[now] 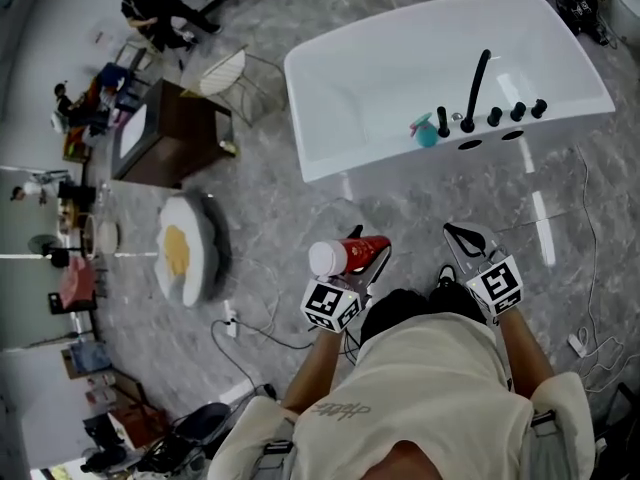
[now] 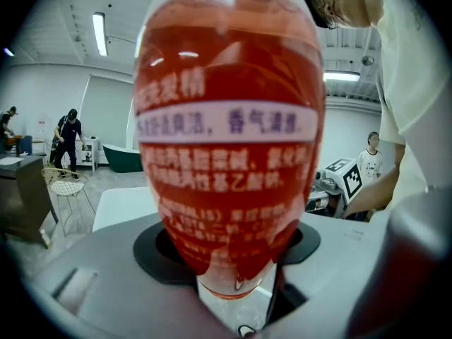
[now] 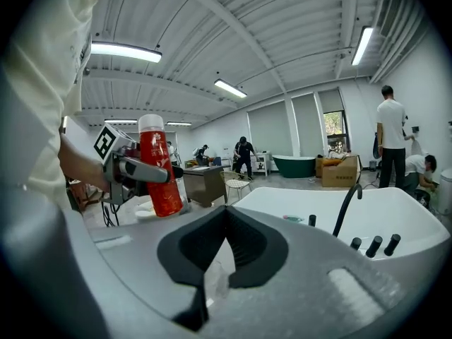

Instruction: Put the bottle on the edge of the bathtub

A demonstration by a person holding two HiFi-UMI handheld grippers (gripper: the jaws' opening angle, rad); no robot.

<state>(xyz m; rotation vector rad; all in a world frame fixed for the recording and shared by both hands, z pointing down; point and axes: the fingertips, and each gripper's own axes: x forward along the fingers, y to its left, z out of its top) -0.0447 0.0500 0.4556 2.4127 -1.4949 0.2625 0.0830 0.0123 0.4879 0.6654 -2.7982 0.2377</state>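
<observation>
A red bottle [image 1: 358, 252] with a white cap lies sideways in my left gripper [image 1: 368, 260], whose jaws are shut on its body. In the left gripper view the bottle [image 2: 229, 140] fills the frame, clamped low between the pads. The white bathtub [image 1: 400, 58] stands ahead and to the right, some way beyond both grippers. My right gripper [image 1: 462, 236] hovers beside the left one, jaws shut with nothing in them. The right gripper view shows its closed jaws [image 3: 224, 217], the held bottle [image 3: 159, 168] at the left and the bathtub [image 3: 381, 221] at the right.
A black faucet [image 1: 477, 88] with several knobs and a teal item [image 1: 427, 131] sit on the tub's near rim. A dark cabinet [image 1: 165, 133], a white chair [image 1: 222, 71] and an egg-shaped cushion [image 1: 185, 250] stand to the left. Cables [image 1: 270, 318] cross the grey floor.
</observation>
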